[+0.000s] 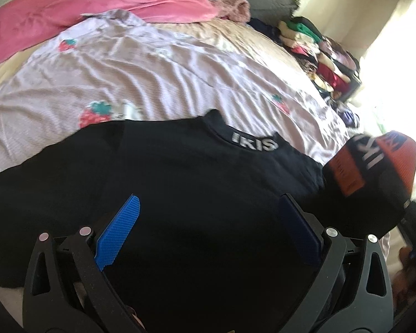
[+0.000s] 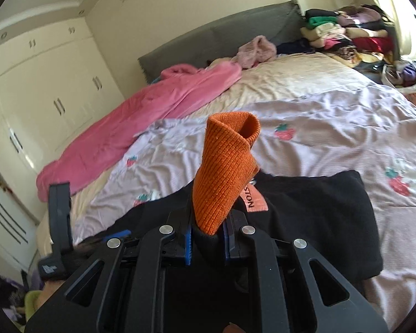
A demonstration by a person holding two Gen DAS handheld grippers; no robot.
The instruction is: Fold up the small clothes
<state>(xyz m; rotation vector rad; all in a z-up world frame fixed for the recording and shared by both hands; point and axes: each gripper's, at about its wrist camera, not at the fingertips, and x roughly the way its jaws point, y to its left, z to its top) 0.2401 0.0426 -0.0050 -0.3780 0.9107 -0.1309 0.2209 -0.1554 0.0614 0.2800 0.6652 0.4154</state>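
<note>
A small black top [image 1: 194, 183] with a white-lettered collar [image 1: 253, 141] lies spread on the bed. My left gripper [image 1: 208, 222] hovers over its middle, open and empty, blue pads wide apart. At the right of the left wrist view, the top's sleeve with an orange ribbed cuff [image 1: 380, 163] is lifted, blurred. In the right wrist view, my right gripper [image 2: 208, 238] is shut on that sleeve, with the orange cuff [image 2: 224, 172] standing up between the fingers above the black top [image 2: 319, 216].
The bed has a lilac strawberry-print sheet [image 2: 332, 133] and a pink blanket [image 2: 141, 116] along its far left. Folded clothes are piled [image 2: 346, 36] at the bed's far right corner by a grey headboard [image 2: 222, 33]. White wardrobes [image 2: 41, 88] stand to the left.
</note>
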